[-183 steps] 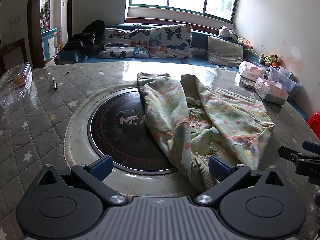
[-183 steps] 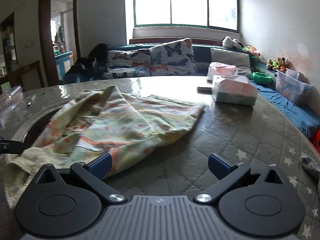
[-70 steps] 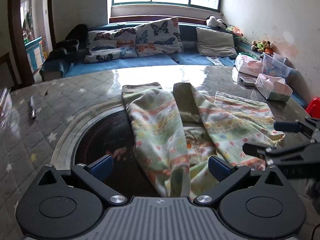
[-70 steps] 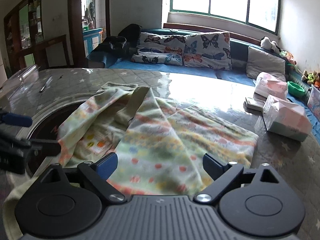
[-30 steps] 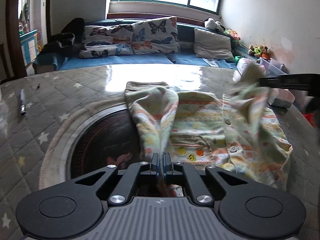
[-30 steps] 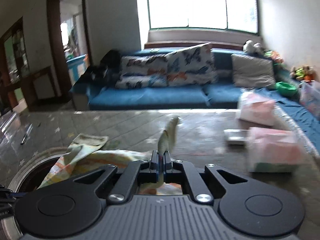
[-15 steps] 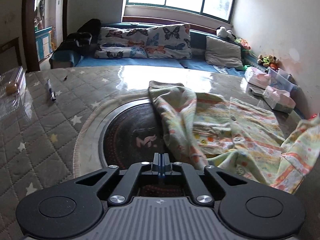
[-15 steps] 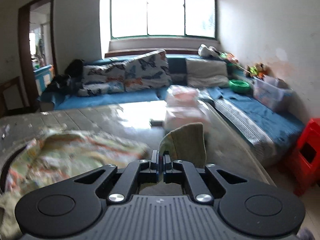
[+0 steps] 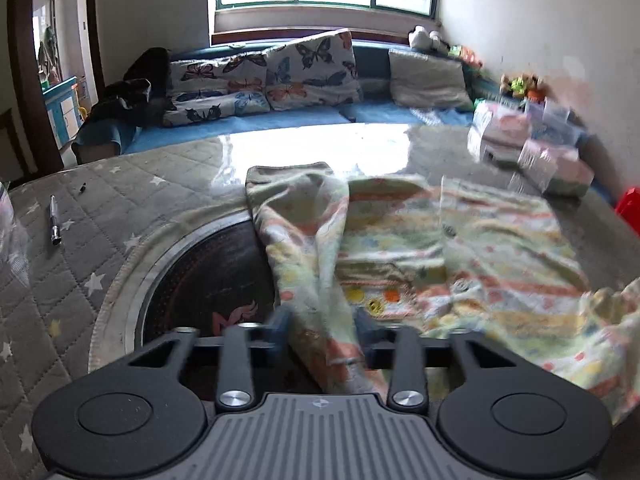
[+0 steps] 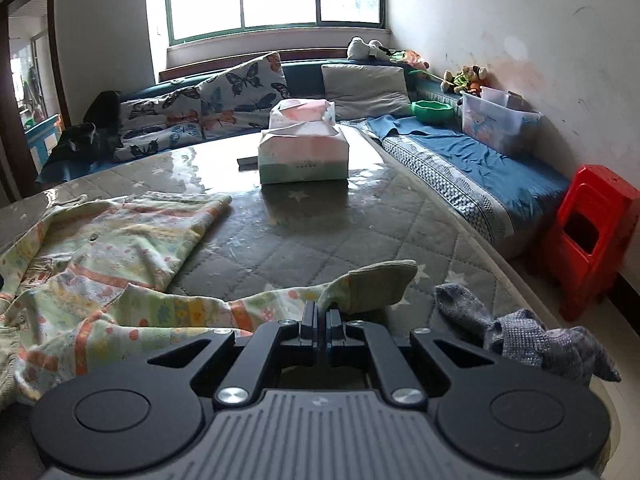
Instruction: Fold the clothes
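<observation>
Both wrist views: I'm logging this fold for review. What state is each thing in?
Left gripper: open, astride a sleeve.
Right gripper: shut on the cuff.
Patterned garment: spread open, unfolded.
Tissue pack: upright on the table.
Grey socks: crumpled.

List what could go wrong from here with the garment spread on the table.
1. The right gripper, jaws shut on the olive ribbed cuff of the pastel patterned garment, sits near the table edge; laid here, the sleeve may slide off.
2. The grey knitted cloth lies beside that cuff and could get swept into a fold.
3. The left gripper has its jaws open around a bunched sleeve; left uneven, it may fold lopsided.
</observation>
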Motion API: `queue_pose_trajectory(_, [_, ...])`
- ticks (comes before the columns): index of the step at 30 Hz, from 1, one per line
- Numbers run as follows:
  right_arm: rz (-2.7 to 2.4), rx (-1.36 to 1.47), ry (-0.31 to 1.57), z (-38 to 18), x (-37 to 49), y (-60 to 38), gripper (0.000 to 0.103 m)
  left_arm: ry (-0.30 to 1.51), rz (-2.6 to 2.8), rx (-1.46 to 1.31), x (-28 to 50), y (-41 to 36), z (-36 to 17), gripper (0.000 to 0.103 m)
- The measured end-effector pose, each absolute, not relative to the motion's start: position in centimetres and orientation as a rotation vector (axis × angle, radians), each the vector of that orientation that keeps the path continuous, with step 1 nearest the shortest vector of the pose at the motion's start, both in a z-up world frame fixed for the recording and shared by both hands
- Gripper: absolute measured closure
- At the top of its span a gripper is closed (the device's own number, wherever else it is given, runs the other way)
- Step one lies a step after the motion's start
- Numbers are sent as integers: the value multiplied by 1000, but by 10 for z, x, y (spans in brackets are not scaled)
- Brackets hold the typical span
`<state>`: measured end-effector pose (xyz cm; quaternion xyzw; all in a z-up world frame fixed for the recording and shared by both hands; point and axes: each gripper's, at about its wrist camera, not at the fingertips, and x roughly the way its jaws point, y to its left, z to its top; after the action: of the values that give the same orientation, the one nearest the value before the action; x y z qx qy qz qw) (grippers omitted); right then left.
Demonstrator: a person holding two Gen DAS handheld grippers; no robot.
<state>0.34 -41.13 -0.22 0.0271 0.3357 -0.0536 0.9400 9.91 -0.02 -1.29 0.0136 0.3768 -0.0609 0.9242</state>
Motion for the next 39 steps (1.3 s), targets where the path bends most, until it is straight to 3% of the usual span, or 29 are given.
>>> queue_pose_trajectory(2, [-114,50,685,-2,5,-413,100,785,-126,15,98,3,-16,97])
queue_pose_trajectory(5, [-121,41,684,-3,8,-416,100,793,-123,-3,92,9,-20,102])
queue_pose_trajectory(12, [-163,31,682,-3,9,-423,99,794,-84,-76,54,32,-18,102])
queue_pose_trajectory(18, [-213,29,679,-2,6,-431,90,829,-71,-112,22,47,-21,102])
queue_pose_trajectory(21, [-239,27,673,-1,4,-435,80,828,-71,-121,16,48,-19,102])
queue_pose_trajectory(26, [-228,26,635,9,2,-436,79,827,-78,-124,11,45,-15,102])
queue_pose_trajectory(32, [-116,26,721,-14,33,-419,75,853,-80,-137,6,46,-17,102])
queue_pose_trajectory(37, [-131,22,766,-33,57,-418,73,847,-77,-127,13,46,-8,93])
queue_pose_trajectory(39, [-141,32,768,-35,62,-421,71,828,-75,-104,16,43,-2,74])
